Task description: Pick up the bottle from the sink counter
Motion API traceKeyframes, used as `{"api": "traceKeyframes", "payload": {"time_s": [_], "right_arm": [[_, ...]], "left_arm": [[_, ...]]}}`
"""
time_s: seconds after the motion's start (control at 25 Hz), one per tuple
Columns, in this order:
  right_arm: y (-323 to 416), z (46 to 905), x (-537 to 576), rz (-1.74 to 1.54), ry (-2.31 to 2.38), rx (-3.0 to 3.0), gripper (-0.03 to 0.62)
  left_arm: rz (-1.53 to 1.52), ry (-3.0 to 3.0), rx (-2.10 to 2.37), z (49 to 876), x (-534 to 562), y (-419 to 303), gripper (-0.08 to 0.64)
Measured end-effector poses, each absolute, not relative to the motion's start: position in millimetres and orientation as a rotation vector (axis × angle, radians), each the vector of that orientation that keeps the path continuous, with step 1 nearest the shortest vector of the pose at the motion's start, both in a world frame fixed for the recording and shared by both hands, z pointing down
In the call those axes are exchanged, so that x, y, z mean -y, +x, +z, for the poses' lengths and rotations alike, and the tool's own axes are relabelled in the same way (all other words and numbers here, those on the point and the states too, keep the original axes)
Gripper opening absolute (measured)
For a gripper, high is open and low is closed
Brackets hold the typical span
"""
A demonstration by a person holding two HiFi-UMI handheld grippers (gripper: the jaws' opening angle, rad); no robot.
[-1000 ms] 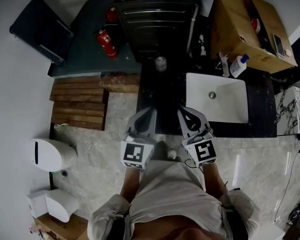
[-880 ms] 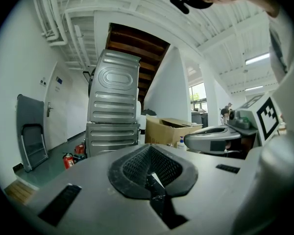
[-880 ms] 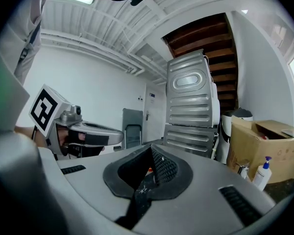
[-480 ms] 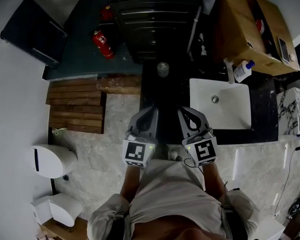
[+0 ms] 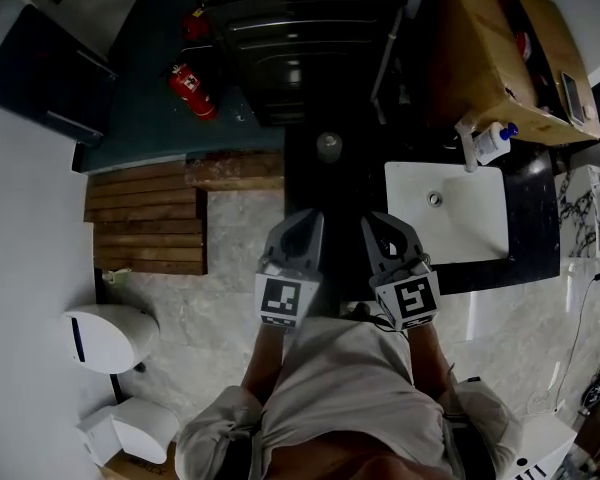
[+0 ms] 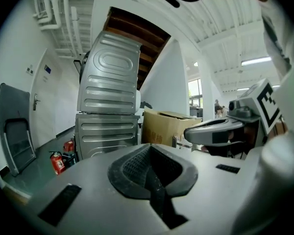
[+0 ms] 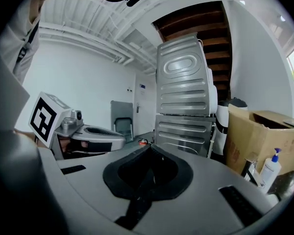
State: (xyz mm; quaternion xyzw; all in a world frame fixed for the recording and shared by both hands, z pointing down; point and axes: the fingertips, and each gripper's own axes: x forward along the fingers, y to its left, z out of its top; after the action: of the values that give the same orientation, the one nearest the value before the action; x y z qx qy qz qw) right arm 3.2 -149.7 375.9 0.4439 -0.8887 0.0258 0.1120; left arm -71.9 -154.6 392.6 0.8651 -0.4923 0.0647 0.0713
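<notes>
A white pump bottle (image 5: pixel 492 141) with a blue top stands on the dark sink counter, at the far right corner of the white basin (image 5: pixel 475 223); it also shows in the right gripper view as the bottle (image 7: pixel 270 169). A small clear round container (image 5: pixel 328 146) sits on the counter left of the basin. My left gripper (image 5: pixel 308 223) and right gripper (image 5: pixel 373 225) are side by side close to my body, both shut and empty, well short of the bottle. Each gripper view shows shut jaws: left (image 6: pixel 149 151), right (image 7: pixel 149 151).
A faucet (image 5: pixel 467 133) stands beside the bottle. An open cardboard box (image 5: pixel 480 58) lies behind the counter. Stacked metal appliances (image 5: pixel 300 28) stand straight ahead, with a red fire extinguisher (image 5: pixel 190 90) to the left. A wooden pallet (image 5: pixel 145 218) and a toilet (image 5: pixel 105 338) are on the left.
The view has drifted, so the sink and bottle sit slightly lower and further right. Both grippers stay shut, side by side in front of my body.
</notes>
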Motion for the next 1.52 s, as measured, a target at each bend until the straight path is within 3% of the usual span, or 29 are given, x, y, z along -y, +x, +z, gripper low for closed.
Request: {"api": "traceKeyframes", "payload": {"time_s": [1.52], "right_arm": [[1.7, 461.0, 227.8, 0.208, 1.225, 2.552, -0.006]], "left_arm": [[0.39, 2.547, 1.42, 510.7, 257.6, -62.2, 0.003]]}}
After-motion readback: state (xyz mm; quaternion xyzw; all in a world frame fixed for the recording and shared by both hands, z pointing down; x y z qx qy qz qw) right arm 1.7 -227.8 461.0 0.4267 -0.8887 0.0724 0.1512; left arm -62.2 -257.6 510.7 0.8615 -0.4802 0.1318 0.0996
